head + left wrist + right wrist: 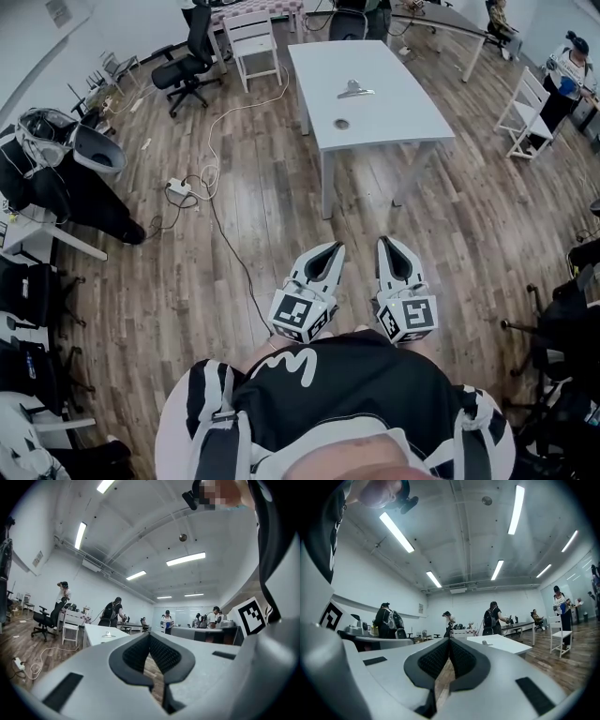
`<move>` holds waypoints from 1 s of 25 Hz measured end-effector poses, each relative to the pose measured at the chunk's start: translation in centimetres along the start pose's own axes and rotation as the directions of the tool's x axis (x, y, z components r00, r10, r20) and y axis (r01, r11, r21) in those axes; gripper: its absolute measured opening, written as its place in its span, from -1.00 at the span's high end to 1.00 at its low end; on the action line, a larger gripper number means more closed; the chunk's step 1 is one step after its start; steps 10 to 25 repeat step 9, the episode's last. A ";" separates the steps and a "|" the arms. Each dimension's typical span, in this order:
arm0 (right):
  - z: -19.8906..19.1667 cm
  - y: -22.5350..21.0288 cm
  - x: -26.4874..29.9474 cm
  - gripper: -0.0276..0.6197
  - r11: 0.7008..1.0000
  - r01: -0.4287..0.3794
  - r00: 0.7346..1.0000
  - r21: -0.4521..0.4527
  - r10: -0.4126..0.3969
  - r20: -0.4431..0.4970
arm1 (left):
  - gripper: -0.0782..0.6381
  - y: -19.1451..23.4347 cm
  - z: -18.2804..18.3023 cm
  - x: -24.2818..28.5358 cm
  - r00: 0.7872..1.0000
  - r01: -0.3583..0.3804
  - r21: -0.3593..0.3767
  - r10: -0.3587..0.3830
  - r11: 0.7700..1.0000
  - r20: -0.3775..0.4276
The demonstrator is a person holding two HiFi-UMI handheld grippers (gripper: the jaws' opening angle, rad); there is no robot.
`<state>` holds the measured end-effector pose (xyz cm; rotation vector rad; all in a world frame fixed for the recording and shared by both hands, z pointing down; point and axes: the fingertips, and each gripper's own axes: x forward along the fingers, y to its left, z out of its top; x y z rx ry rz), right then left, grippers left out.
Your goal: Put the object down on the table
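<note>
L gripper (326, 251): jaws together, nothing btwn. Well ahead on white table (403, 103), near small round item (341, 123), lies metal clip (355, 90). Prob. light, stiff, slick; pinch across its body. R gripper (392, 247): jaws together, empty.

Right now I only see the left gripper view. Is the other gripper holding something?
Observer: No. The right gripper has its jaws shut together, nothing between them.
Operator: I see a shiny thing on the table. Anything else there?
Observer: Yes. The head view shows a small round thing on the white table, nearer us than the silver clip.
Operator: Are we close to it?
Observer: No. The left gripper sits beside the right one, with wood floor before the table.
</note>
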<state>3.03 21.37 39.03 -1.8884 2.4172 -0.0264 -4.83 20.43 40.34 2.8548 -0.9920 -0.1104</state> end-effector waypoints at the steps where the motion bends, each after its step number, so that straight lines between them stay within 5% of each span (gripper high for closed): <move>1: 0.1 0.0 0.1 0.86 1.000 0.002 1.000 0.001 -0.002 0.001 | 0.77 0.1 0.0 -0.1 1.000 0.002 0.001 -0.002 1.000 -0.002; 25: -0.1 0.3 0.5 0.86 1.000 -0.012 1.000 0.006 0.012 -0.004 | 0.77 -0.9 -0.6 0.5 0.999 0.036 0.006 -0.036 0.999 -0.027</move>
